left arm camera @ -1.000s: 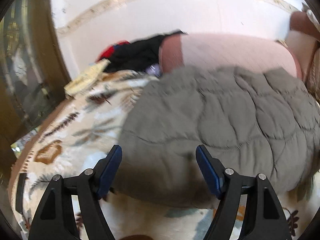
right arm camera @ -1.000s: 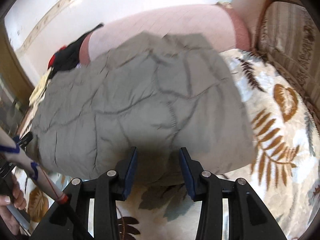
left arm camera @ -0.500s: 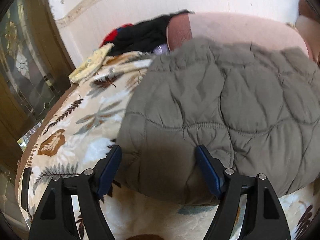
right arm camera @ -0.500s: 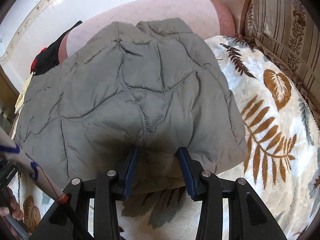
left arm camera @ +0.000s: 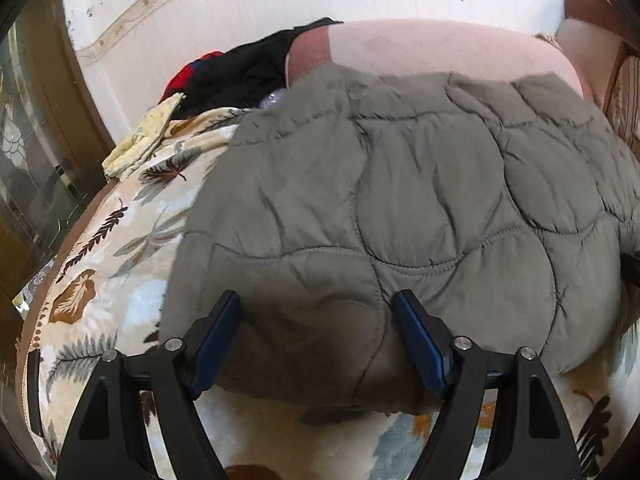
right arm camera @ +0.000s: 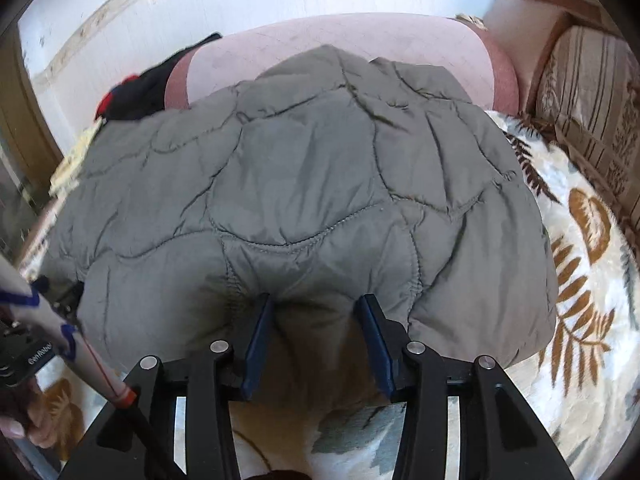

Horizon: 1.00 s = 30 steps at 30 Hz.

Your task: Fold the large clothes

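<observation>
Jacket nearer, between hand-held gripper fingers.

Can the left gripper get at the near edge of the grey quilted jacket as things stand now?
Probably yes. The left gripper has its jaws apart, and the near edge of the grey quilted jacket already lies between them on the leaf-patterned blanket. Nothing covers that edge.
</observation>
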### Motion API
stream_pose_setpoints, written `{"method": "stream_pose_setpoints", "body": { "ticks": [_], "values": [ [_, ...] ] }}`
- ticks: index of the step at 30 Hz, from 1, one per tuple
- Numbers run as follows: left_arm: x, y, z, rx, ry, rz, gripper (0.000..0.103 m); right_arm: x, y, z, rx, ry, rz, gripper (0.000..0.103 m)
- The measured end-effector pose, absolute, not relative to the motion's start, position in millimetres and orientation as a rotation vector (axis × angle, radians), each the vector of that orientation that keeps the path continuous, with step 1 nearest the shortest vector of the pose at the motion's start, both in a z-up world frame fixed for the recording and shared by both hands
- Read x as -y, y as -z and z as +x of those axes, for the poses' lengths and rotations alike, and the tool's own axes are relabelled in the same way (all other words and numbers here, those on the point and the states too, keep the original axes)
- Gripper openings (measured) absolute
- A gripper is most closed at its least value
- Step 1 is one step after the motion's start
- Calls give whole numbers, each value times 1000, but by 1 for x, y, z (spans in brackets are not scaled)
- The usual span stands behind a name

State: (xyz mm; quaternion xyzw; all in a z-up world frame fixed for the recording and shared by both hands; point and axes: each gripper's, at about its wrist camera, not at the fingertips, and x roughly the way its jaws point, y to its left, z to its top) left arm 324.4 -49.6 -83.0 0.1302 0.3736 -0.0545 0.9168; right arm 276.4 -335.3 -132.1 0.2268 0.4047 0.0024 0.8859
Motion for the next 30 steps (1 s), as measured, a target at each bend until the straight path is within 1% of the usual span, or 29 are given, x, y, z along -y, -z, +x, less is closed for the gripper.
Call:
{"method": "stream_pose_setpoints", "body": {
  "ticks": [3, 6, 8, 11, 14, 16, 19, 20, 23, 27, 28, 30],
  "values": [
    [31, 66, 324, -743, 103, 178, 78, 365, 120, 263, -766, -1, 563, 48],
    [10, 56, 325, -730, 69, 120, 78, 395, 120, 255, -736, 47, 652, 48],
    [0, 60, 332, -756, 30, 122, 78, 418, 132, 248, -754, 85, 727, 48],
    [-8, 80, 346, -860, 16, 113, 79, 439, 158, 247, -825, 119, 829, 48],
    [-3, 84, 348, -863, 20, 149, 79, 448, 183, 257, -890, 55, 909, 48],
    [-4, 78, 345, -853, 24, 151, 79, 448, 178, 256, -882, 54, 914, 48],
    [-23, 63, 342, -833, 12, 67, 79, 457, 159, 245, -821, 84, 900, 48],
    [-31, 58, 340, -826, 3, 46, 79, 463, 151, 240, -792, 109, 879, 49],
    [-53, 54, 339, -830, -25, 16, 79, 481, 152, 227, -770, 158, 891, 55],
    [-84, 65, 347, -921, -25, -76, 79, 494, 167, 212, -797, 174, 962, 59],
    [-91, 68, 349, -946, -18, -112, 79, 499, 173, 209, -802, 178, 995, 61],
    [-103, 73, 350, -985, 3, -187, 79, 508, 188, 203, -806, 176, 1094, 70]
  ]
}}
